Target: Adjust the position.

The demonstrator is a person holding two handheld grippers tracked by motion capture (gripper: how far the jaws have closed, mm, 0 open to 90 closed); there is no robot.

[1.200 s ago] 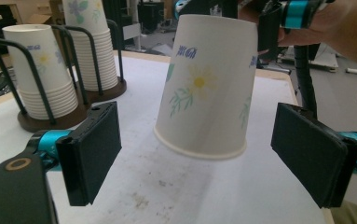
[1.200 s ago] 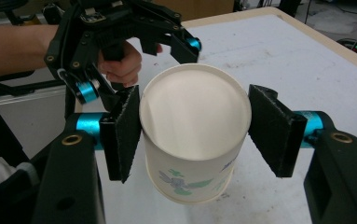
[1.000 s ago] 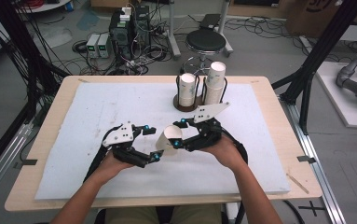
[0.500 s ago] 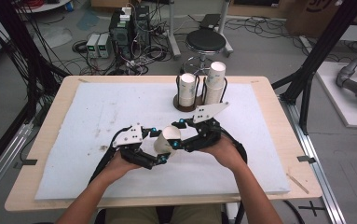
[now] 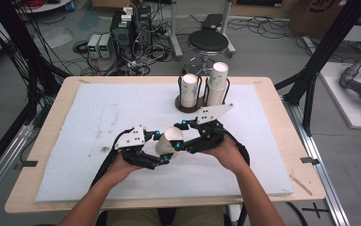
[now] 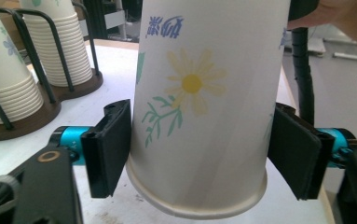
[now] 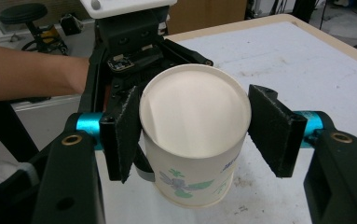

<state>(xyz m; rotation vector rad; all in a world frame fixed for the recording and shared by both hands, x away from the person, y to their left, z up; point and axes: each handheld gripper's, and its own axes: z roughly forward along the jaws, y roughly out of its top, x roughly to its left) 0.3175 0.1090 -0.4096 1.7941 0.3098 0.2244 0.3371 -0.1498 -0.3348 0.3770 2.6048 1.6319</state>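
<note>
A white paper cup (image 5: 171,139) printed with a yellow daisy lies tilted on its side just above the white mat, between both grippers. In the left gripper view the left gripper (image 6: 199,154) has its black pads (image 6: 108,149) pressed on both sides of the cup (image 6: 199,93), close to one end. The right gripper (image 7: 195,135) grips the other end of the cup (image 7: 192,140), whose white round end faces that camera. In the high view the left gripper (image 5: 163,148) comes in from the left and the right gripper (image 5: 180,135) from the right, almost touching each other.
A brown wire holder (image 5: 187,107) stands at the mat's far middle with two stacks of paper cups (image 5: 190,89) (image 5: 218,81) in it; the stacks (image 6: 8,88) also appear in the left gripper view. The white mat (image 5: 98,113) covers the wooden table. A stool (image 5: 208,42) stands beyond the table.
The left gripper has moved right, up to the cup held by the right gripper, and has shut on its free end. The right gripper has barely moved.
</note>
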